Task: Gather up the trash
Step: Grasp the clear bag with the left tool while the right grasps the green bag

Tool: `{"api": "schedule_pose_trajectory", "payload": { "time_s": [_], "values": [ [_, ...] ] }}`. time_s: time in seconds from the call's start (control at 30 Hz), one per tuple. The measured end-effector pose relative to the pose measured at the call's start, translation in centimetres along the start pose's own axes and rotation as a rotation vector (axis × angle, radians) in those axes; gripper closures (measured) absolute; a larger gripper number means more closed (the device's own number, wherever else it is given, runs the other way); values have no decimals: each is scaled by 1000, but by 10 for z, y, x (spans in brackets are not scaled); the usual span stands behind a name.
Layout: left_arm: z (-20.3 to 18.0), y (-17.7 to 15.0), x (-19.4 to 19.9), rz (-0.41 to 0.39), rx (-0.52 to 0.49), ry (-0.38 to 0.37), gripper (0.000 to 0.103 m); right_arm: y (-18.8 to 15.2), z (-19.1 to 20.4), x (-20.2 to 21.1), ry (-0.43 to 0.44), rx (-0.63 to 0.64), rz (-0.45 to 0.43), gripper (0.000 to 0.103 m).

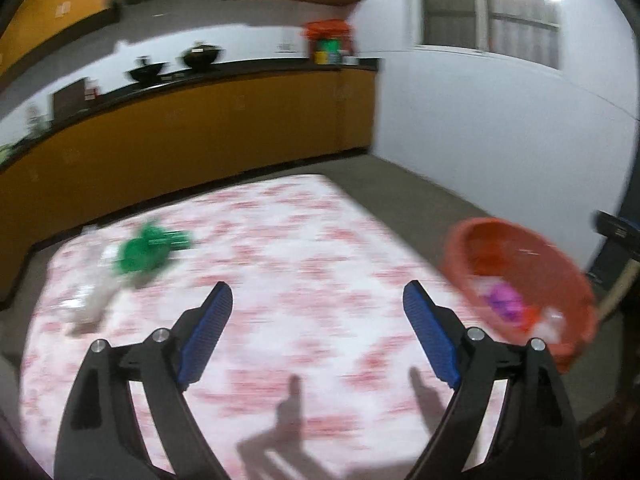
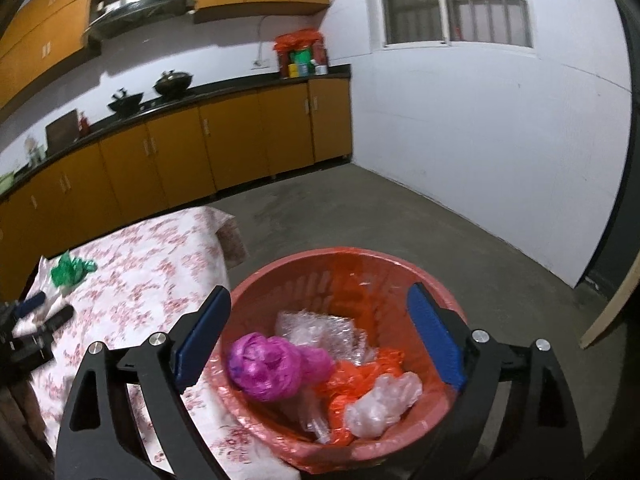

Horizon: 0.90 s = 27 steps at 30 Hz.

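Note:
My right gripper (image 2: pixel 318 300) hangs open over the red trash basket (image 2: pixel 276 276), nothing between its blue pads. Inside lie a crumpled pink bag (image 2: pixel 266 366), an orange bag (image 2: pixel 356 376) and clear plastic wrap (image 2: pixel 382 400). My left gripper (image 1: pixel 318 300) is open over the floral tablecloth (image 1: pixel 280 248), empty. A crumpled green bag (image 1: pixel 148 250) lies at the table's far left, with pale clear plastic (image 1: pixel 94 296) beside it. The same green bag (image 2: pixel 70 270) and my left gripper (image 2: pixel 44 310) show at the left of the right wrist view. The basket (image 1: pixel 460 256) stands off the table's right edge.
Yellow kitchen cabinets (image 2: pixel 180 156) with a black counter run behind the table, with woks (image 2: pixel 172 82) on top. A white wall (image 2: pixel 480 128) with a barred window stands to the right. Grey concrete floor (image 2: pixel 400 220) lies beyond the basket. A wooden stick (image 2: pixel 608 308) leans at far right.

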<state>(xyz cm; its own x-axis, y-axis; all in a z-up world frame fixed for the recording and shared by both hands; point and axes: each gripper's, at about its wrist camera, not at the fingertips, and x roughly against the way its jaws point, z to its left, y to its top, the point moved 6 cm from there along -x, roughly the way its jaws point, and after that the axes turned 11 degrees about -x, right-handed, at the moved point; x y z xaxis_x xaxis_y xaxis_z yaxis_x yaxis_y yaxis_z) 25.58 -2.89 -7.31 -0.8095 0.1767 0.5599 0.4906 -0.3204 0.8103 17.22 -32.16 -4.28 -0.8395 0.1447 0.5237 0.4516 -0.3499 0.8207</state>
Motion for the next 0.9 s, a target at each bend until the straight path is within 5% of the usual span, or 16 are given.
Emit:
{"api": "schedule_pose_trajectory", "payload": {
  "time_s": [0.23, 0.33, 0.67, 0.9],
  "values": [
    [150, -30, -12, 87, 180, 273, 18, -9, 29, -11, 32, 35, 38, 14],
    [191, -44, -23, 139, 230, 321, 18, -13, 40, -17, 45, 50, 56, 14],
    [227, -60, -62, 218, 227, 290, 18, -26, 72, -32, 66, 102, 97, 14],
    [229, -70, -90, 294, 214, 226, 48, -29, 92, -40, 91, 121, 113, 14]
  ]
}}
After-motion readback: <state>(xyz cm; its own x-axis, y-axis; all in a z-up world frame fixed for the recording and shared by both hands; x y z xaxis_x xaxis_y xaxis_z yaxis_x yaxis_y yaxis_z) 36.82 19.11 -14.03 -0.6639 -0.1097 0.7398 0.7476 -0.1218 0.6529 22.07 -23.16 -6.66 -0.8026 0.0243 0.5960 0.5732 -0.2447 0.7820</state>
